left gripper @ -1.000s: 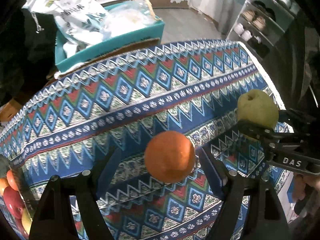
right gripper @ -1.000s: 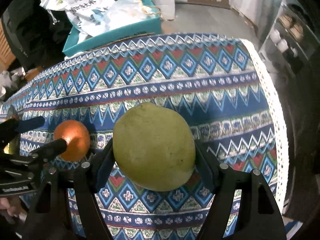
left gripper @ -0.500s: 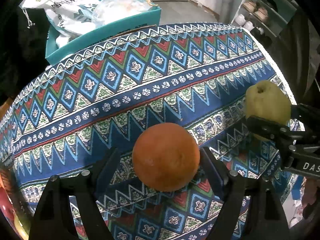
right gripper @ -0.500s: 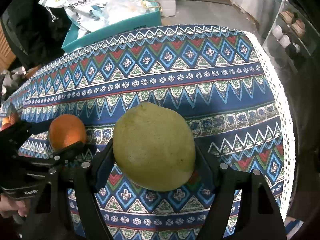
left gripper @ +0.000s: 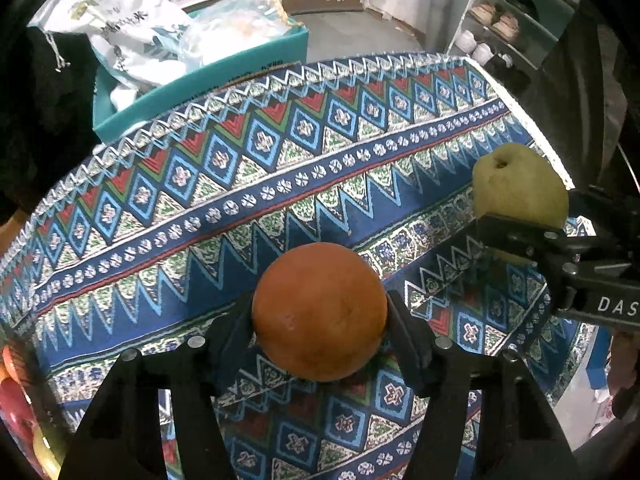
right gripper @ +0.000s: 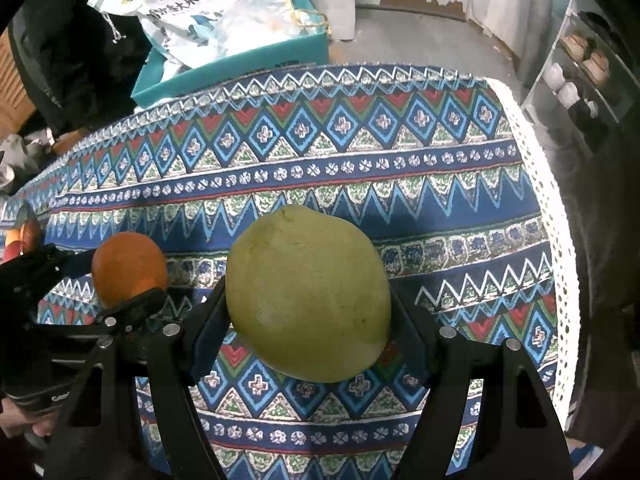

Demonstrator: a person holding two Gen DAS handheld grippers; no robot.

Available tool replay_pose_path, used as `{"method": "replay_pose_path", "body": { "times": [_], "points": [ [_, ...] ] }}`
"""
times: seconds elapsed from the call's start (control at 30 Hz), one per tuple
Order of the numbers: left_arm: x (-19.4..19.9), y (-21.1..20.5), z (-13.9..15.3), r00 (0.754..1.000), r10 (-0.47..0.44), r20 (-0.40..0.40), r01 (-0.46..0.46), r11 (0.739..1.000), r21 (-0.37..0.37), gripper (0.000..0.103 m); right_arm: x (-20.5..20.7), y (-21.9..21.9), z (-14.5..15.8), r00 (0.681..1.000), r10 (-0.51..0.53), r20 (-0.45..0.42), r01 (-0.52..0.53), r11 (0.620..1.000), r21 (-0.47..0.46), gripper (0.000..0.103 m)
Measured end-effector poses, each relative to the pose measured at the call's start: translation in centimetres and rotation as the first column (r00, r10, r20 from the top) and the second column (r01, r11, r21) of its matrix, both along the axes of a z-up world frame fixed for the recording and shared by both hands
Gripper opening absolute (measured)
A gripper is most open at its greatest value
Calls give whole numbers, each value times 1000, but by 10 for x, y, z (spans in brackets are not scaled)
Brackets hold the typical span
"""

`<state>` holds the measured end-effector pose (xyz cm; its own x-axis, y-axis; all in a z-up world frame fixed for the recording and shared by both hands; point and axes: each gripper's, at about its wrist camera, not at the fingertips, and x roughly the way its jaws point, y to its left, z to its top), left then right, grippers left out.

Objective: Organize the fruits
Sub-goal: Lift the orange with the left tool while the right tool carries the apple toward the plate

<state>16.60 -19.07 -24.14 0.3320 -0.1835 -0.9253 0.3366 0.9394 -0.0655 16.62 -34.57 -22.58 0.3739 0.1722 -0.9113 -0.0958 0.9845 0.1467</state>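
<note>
Tongs both grip fruit: left tongs (left gripper: 320,320) (just closing) clasp orange (left gripper: 320,312), right tongs (right gripper: 308,312) pear (right gripper: 308,300).

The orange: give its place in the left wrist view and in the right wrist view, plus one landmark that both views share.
Left wrist view: the orange sits low in the centre, between the left gripper fingers, pads against its sides.
Right wrist view: the orange is at the left edge, left of the green fruit.
Shared landmark: the teal box beyond the patterned tablecloth.
</note>
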Motion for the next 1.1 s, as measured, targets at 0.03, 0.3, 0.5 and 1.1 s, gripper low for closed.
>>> {"method": "replay_pose_path", "body": {
  "times": [0.03,0.3,0.5,1.1],
  "points": [
    [0,1,4,1000,2,2,-2,1000,-7,65,-1,1,3,1000,0,5,0,1000,1,74],
    [-10,10,37,999,20,42,-19,999,-32,65,-12,10,30,999,6,47,-7,1000,13,74],
    [-24,20,63,996,24,85,-21,999,-42,65,-21,14,50,997,-2,77,-1,999,33,74],
    [-65,73,124,981,92,169,-77,993,-90,65,-45,46,106,984,46,172,-56,997,58,74]
  ]
}}
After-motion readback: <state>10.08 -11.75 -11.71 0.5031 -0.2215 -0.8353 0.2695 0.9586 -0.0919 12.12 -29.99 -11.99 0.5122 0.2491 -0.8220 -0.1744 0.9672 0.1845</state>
